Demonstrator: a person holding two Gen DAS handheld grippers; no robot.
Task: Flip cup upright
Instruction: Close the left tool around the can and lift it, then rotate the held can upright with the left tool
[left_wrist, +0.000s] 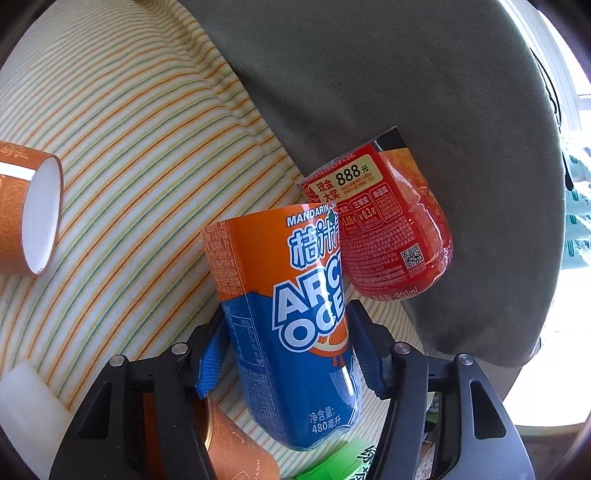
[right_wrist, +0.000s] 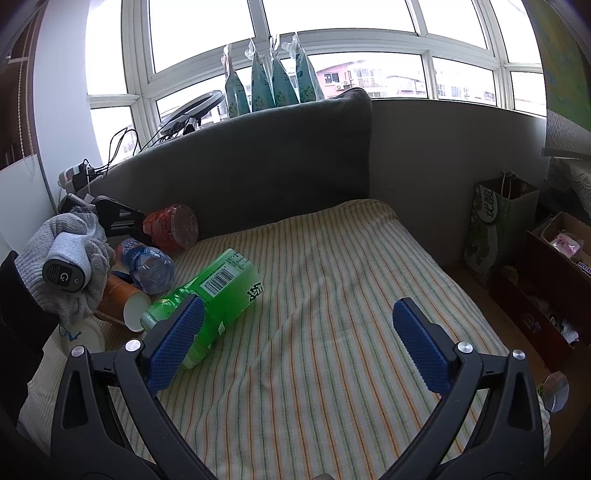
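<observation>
The left gripper (left_wrist: 284, 350) has its jaws closed on a cut bottle cup with an orange and blue label (left_wrist: 291, 317). In the left wrist view this cup stands between the two blue pads, with its cut open rim pointing away from the camera and its rounded base near the camera. The right wrist view shows the same cup (right_wrist: 147, 264) lying on its side above the bed, near the back left corner, with its clear base turned to the camera.

The bed is covered by a striped sheet (right_wrist: 332, 314). Just behind the held cup lies a red cut bottle cup (left_wrist: 391, 229), on its side, touching the grey headboard (left_wrist: 388, 92). An orange paper cup (left_wrist: 22, 210) lies on its side near the left edge of the bed, with its white inside visible. A second orange paper cup (right_wrist: 123, 301) lies close below the left gripper. A green bottle piece (right_wrist: 218, 291) lies on its side on the sheet, more toward the middle of the bed, with a barcode facing up.

A gloved hand (right_wrist: 66, 266) holds the left gripper's handle.

The right gripper (right_wrist: 299, 343) hangs over the front part of the bed with its jaws wide open and nothing between them.
</observation>
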